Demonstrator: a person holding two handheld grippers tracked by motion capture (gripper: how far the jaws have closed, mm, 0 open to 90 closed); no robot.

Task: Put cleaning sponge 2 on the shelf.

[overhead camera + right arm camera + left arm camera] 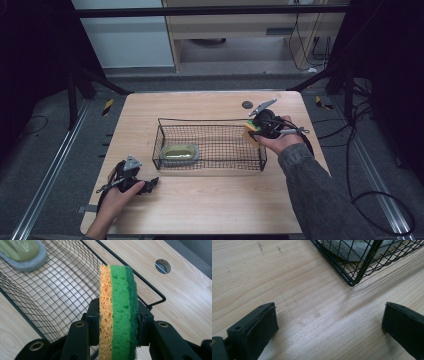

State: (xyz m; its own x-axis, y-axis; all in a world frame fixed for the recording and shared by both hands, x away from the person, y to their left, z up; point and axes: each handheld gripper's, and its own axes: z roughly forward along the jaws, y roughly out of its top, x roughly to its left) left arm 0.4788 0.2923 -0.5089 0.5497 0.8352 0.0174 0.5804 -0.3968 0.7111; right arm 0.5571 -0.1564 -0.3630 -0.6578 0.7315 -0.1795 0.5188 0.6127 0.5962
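A black wire basket (210,122) stands in the middle of the wooden table (200,200). Inside it, at its left end, lies a grey scrub pad with a pale green handle (181,151), also seen in the right gripper view (22,252). My right gripper (252,132) hovers at the basket's right end, shut on a stack of sponges (118,312): an orange one and a green one with a dark scouring layer, held on edge above the basket's rim (150,290). My left gripper (150,184) rests on the table in front of the basket's left corner (352,283), open, with bare wood between its jaws.
A round cable hole (247,104) sits in the table behind the basket, also in the right gripper view (162,266). Black frame bars and cables surround the table. Bare wood lies in front of the basket and along the back edge.
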